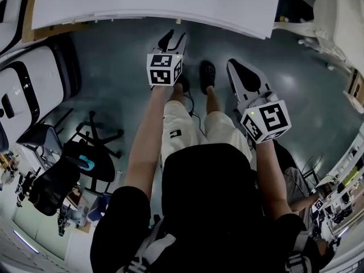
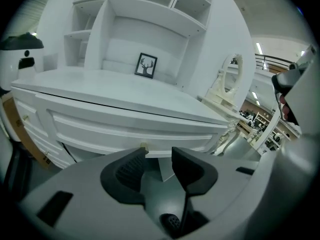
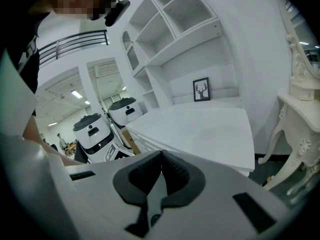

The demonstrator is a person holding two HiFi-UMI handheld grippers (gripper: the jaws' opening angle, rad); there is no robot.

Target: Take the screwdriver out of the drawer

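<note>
Two bare forearms reach forward and down in our head view, holding the left gripper (image 1: 173,40) and right gripper (image 1: 242,75) short of the white desk (image 1: 153,1). In our left gripper view the jaws stand apart and empty before the closed drawer (image 2: 135,131), its knob (image 2: 144,147) just above them; the screwdriver is hidden. In our right gripper view the jaws are pressed together on nothing, facing the desk top.

A white desk (image 2: 125,91) carries one thing: a small framed deer picture (image 2: 147,65), upright at the back, under the shelves (image 2: 150,14). The drawer (image 2: 135,129) is closed.
</note>
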